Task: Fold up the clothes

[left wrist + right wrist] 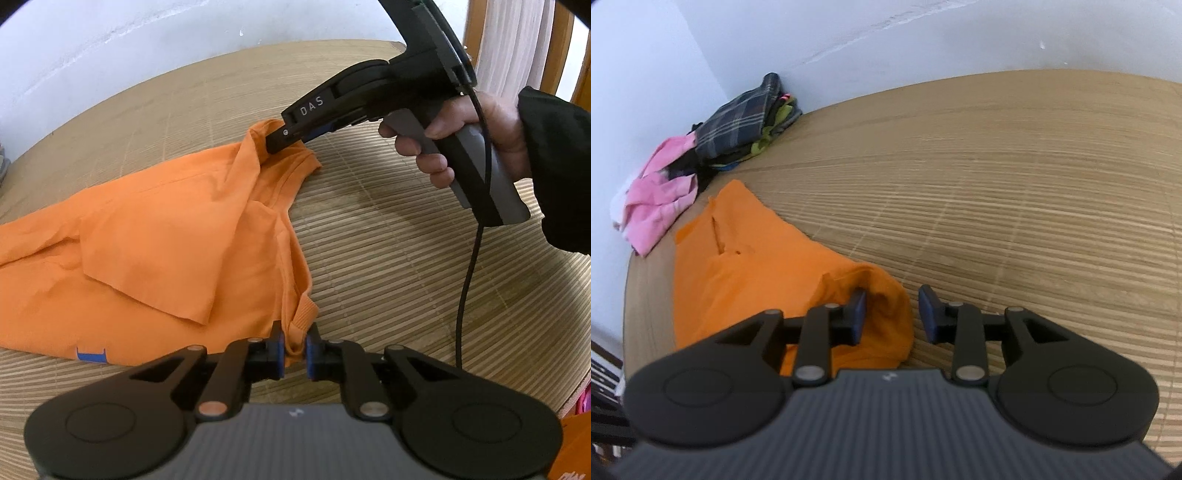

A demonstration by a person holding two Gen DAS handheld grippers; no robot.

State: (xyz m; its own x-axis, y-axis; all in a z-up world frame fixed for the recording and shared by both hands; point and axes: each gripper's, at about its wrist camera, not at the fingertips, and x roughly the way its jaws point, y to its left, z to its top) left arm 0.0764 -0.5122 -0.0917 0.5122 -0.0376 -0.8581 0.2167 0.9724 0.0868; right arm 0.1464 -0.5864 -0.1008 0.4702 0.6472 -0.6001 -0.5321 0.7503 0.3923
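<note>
Left claw (294,349) clamped on orange shirt's (155,236) ribbed collar edge, right claw (892,314) spread apart

Shirt lies half folded on the bamboo mat (388,258); right claw's pads stand apart over the shirt's far corner, fabric loose between them; beyond the shirt, a heap of plaid and pink clothes (701,155) against the wall

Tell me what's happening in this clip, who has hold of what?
A person holding a gripper in each hand is folding an orange T-shirt on a bamboo mat. The left gripper is shut on a ribbed edge of the shirt near its collar. The right gripper is open at the shirt's far shoulder, with fabric between its pads but not pinched. A pile of other clothes sits against the wall.
</note>
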